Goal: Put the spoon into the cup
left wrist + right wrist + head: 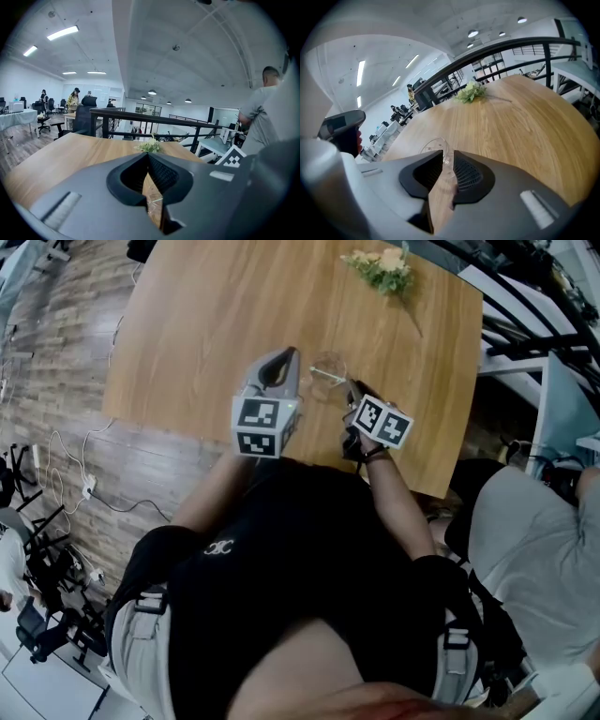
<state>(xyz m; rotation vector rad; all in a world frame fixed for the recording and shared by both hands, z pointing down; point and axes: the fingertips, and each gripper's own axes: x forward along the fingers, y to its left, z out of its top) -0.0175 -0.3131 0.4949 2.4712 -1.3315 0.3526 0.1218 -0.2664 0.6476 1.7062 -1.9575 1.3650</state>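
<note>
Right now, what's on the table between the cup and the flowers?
Nothing. The stretch of table between the clear cup and the flowers is bare wood, as both the head view and the right gripper view show.

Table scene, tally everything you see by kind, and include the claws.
cup: 1
spoon, held in the right claw: 1
flower bunch: 1
claws, counting the left claw too: 2
Total: 5

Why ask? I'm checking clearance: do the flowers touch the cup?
No, the flowers lie at the far edge of the table, clearly apart from the cup.
</note>
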